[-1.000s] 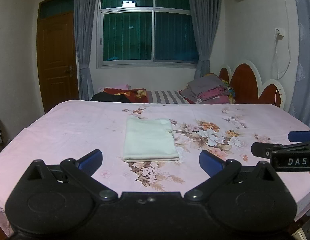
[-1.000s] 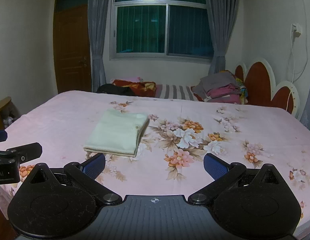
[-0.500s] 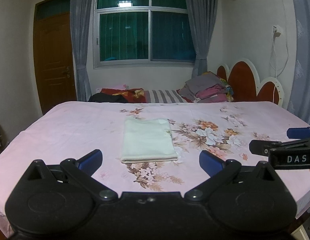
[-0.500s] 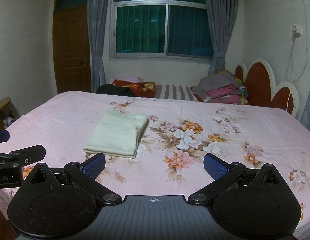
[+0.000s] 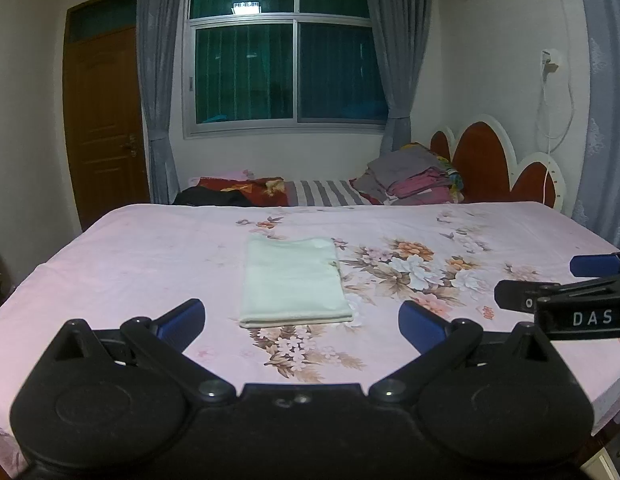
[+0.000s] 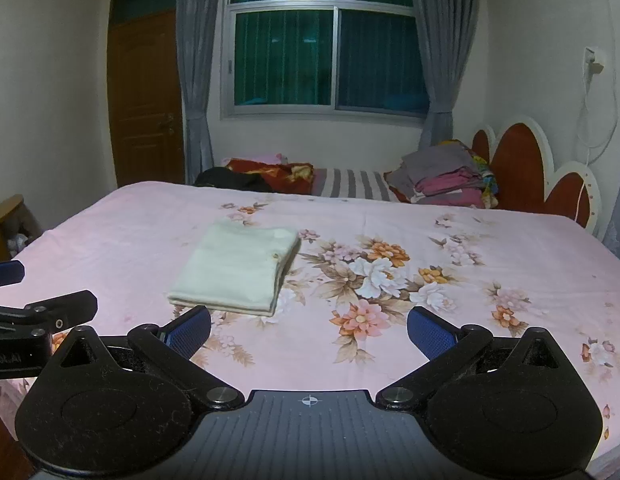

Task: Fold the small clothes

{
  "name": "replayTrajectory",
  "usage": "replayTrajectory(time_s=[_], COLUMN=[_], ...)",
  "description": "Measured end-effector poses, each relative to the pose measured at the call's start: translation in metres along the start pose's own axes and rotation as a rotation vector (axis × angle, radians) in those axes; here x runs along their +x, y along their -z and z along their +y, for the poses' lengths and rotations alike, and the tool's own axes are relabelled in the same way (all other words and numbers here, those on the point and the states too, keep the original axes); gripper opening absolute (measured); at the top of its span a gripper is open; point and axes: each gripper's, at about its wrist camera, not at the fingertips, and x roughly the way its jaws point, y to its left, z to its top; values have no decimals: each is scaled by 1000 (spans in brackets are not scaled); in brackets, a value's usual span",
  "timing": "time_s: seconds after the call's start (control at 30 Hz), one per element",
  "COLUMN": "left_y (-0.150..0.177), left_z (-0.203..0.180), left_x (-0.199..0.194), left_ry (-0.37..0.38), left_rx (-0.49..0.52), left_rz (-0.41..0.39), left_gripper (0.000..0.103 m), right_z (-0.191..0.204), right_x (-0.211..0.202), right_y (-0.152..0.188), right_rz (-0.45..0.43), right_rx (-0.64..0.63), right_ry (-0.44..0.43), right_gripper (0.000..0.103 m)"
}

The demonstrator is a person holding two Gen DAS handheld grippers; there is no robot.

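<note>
The pale cream garment (image 5: 294, 280) is lying folded into a neat rectangle on the pink floral bed sheet (image 5: 130, 256), left of the big flower print, and nothing is touching it; the left tongs (image 5: 301, 318) are hovering just in front of its near edge with blue tips spread wide apart, gripping nothing, while the right tongs (image 6: 309, 328) are hanging beside them, equally wide and empty; a stack of folded clothes (image 6: 446, 180) is sitting far back by the scalloped headboard (image 6: 518, 160)
</note>
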Motion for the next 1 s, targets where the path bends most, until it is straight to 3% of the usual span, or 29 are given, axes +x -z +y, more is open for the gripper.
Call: replayTrajectory(time_s=[1.0], left_y=[1], left_z=[12], left_x=[1], left_ry=[23], left_rx=[1], left_rz=[-15], left_gripper=[103], right_z=[2], right_x=[1], right_y=[3], right_rz=[0], right_rx=[-2], right_ry=[-8], right_gripper=[103])
